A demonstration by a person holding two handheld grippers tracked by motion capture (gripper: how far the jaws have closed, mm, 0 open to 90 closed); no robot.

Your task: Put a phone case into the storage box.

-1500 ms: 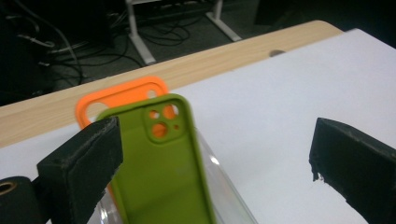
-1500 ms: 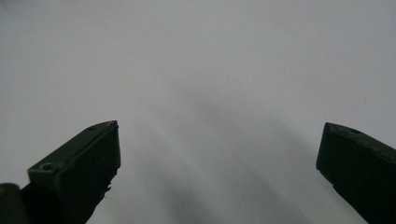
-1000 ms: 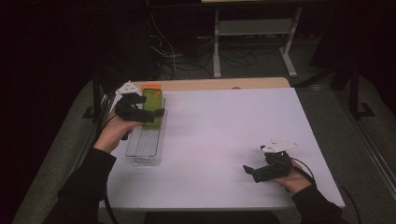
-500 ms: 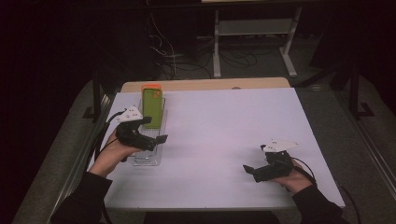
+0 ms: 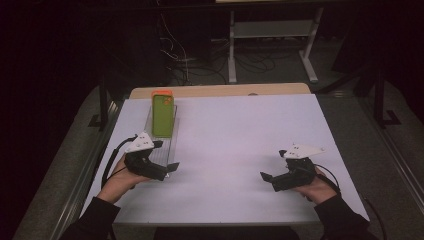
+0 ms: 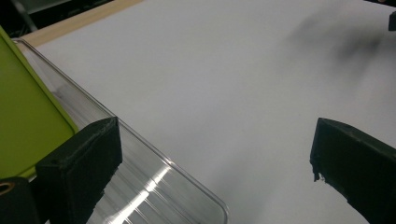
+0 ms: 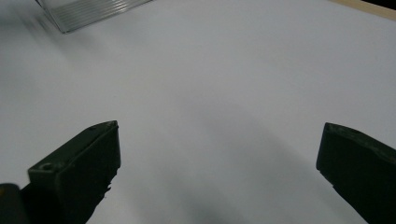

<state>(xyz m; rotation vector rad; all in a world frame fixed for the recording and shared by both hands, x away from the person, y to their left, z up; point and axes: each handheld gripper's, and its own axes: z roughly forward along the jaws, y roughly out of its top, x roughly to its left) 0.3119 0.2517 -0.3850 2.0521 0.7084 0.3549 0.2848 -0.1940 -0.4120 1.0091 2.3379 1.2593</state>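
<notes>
Two pairs of black fingers stand wide apart with nothing between them. In the left gripper view, one finger hangs over the near end of a clear plastic tray, while the other finger sits over bare white desk; neither pad presses on the tray. The rounded corner of that tray lies between the two fingers, low in that view. A green phone case lies in the tray, just behind the finger on that side.

From above, the left gripper is held low at the near end of the tray, with the person's left hand wrapped around its body and a cable looping off toward the desk's left edge. The green phone case, with an orange strip at its far end, lies in the far half of the tray, well apart from the fingers.

The right gripper rests in the person's right hand near the desk's near right corner, its fingers aimed across the desk toward the left. In the right gripper view they frame plain white desk, and the ribbed end of the tray shows far off at the top.
</notes>
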